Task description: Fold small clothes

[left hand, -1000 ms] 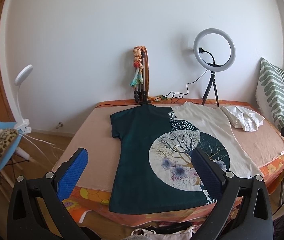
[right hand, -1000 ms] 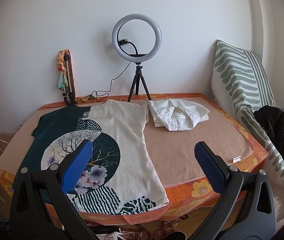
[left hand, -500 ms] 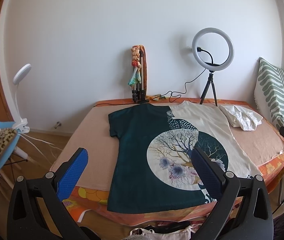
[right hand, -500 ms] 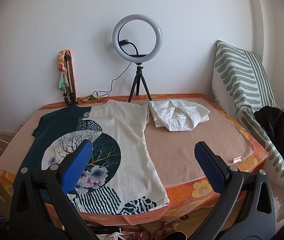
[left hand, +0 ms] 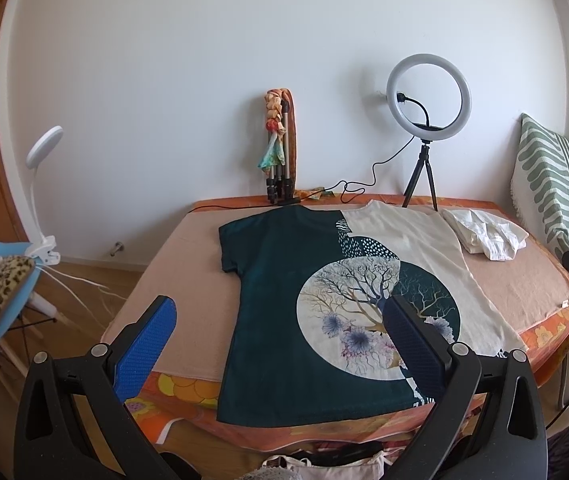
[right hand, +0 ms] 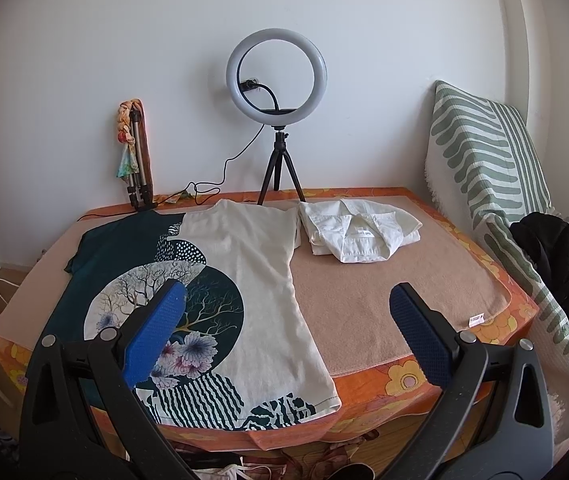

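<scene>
- Risks. The dark-green and cream short-sleeved T-shirt with a round tree-and-flower print [left hand: 324, 296] lies flat with its hem at, and slightly over, the near edge of the table [right hand: 384, 280]; a pull toward the holder would likely drag the whole garment off that edge instead of folding it.
- A pinch on the thin knit could also catch the beige towel-like cloth [left hand: 196, 280] beneath, so that both layers lift together.
- The folded white collared shirt [right hand: 356, 232] lies just beside the cream sleeve; a wide sweep of that sleeve could knock it out of its fold.
- The ring light on a small black tripod [right hand: 276, 80] and its cable stand just beyond the collar, so a fold carried too far forward might snag them.
- Left hand-held gripper [left hand: 280, 344]: blue pads spread wide, nothing between them. It hangs short of the table's near edge; the T-shirt lies ahead and below, its dark half centred between the pads.
- Right hand-held gripper [right hand: 284, 332]: pads equally wide apart and empty. The cream half and hem corner lie ahead toward its left pad; bare cloth lies ahead of its right pad, the white shirt farther forward.
</scene>
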A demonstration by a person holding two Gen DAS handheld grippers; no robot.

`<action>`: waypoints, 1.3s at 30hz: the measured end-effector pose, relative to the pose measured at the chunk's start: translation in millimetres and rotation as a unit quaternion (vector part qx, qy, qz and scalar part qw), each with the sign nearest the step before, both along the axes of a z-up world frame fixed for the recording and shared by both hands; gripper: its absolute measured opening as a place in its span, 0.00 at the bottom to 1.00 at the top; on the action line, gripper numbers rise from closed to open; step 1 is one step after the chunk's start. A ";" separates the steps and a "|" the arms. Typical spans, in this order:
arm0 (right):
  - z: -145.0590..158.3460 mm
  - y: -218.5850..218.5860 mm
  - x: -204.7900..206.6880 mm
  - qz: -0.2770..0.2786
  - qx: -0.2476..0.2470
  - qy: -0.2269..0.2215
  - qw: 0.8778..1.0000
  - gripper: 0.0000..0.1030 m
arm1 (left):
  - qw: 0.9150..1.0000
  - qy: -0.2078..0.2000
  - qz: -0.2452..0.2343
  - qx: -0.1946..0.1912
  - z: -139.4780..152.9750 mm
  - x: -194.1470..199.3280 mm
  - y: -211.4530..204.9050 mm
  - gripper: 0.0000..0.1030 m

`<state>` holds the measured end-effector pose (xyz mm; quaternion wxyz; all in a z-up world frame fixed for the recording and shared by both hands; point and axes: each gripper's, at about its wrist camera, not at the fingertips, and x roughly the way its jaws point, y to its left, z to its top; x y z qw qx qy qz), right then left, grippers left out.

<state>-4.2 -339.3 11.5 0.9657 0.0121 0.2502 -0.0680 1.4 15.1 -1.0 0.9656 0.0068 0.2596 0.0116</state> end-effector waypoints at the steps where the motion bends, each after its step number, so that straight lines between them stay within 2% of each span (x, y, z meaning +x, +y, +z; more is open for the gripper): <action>1: 0.4 -0.9 0.0 0.000 0.000 -0.001 1.000 1.00 | 1.000 0.001 0.000 -0.001 -0.2 0.2 0.5 1.00; 17: 6.1 5.2 7.1 0.008 0.012 -0.004 1.000 1.00 | 1.000 0.014 0.014 -0.006 -8.8 9.6 16.1 1.00; 21: 17.3 20.1 19.0 0.039 0.017 -0.003 0.999 1.00 | 1.000 0.014 0.019 -0.017 -19.8 11.9 30.9 1.00; 24: 34.9 38.1 37.7 0.079 0.022 -0.006 0.997 1.00 | 0.998 0.017 0.017 -0.050 -35.1 12.1 50.0 0.99; 26: 44.5 53.2 52.7 0.105 0.030 -0.008 0.994 1.00 | 0.997 0.027 0.024 -0.073 -46.7 11.9 63.9 0.97; 29: 55.2 78.4 80.1 0.136 0.032 -0.006 0.990 1.00 | 0.995 0.057 0.025 -0.083 -64.6 16.2 79.0 0.88; 32: 58.4 109.2 110.1 0.172 0.033 0.012 0.985 1.00 | 0.991 0.079 0.029 -0.106 -83.2 18.3 92.4 0.86; 34: 60.1 130.0 128.8 0.196 0.048 0.017 0.979 1.00 | 0.987 0.099 0.028 -0.121 -96.7 21.0 97.2 0.78; 37: 59.8 160.9 161.9 0.220 0.071 0.033 0.972 1.00 | 0.983 0.124 0.026 -0.129 -116.9 27.1 101.4 0.72; 39: 58.0 184.3 184.8 0.230 0.073 0.042 0.969 1.00 | 0.978 0.143 0.024 -0.148 -131.2 31.9 107.8 0.67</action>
